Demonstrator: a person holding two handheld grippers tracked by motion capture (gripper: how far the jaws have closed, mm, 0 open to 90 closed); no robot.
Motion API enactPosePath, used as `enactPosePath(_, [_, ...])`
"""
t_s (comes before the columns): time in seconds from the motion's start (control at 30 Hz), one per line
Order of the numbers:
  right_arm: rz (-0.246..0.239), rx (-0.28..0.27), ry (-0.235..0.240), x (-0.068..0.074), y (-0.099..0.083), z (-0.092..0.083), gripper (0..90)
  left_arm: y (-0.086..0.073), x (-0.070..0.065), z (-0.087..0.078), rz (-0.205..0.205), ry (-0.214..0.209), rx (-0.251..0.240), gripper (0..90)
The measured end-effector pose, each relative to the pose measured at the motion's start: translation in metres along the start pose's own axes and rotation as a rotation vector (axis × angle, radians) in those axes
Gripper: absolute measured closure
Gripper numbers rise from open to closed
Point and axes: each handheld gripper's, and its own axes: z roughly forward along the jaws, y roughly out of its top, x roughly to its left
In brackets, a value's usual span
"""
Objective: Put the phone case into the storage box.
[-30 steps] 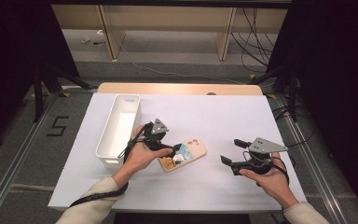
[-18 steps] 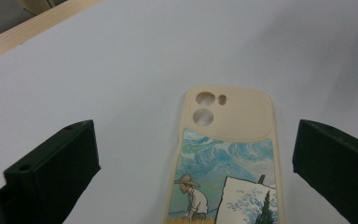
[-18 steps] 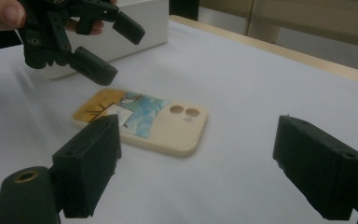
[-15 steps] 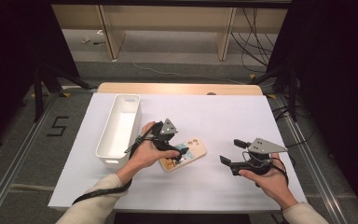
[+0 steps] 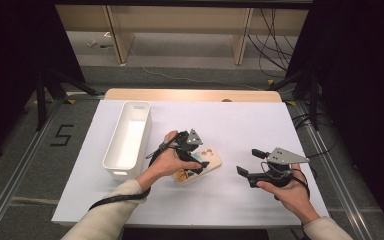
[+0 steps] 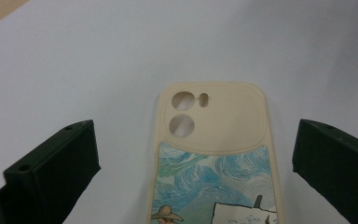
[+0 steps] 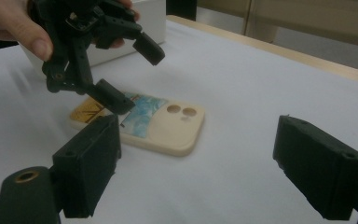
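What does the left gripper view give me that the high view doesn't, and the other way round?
Left gripper view: the phone case close up, its camera cutouts and painted swirls, lying between the open jaws of the left tongs with a gap on each side.

High view: the white bin left of the case, the right tongs held open off to the right, both forearms.

Both: the case lying flat on the white table.

The left gripper (image 5: 198, 159) has moved rightward over the last second, from beside the white bin to directly over the phone case (image 5: 206, 161), jaws spread on either side
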Motion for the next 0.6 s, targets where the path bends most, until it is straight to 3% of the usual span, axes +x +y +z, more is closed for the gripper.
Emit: enactPosePath(0.6, [-0.001,-0.010,-0.001,-0.001,0.000,0.000,15.9,0.015,-0.008,0.037,0.054,-0.015,0.109,0.0])
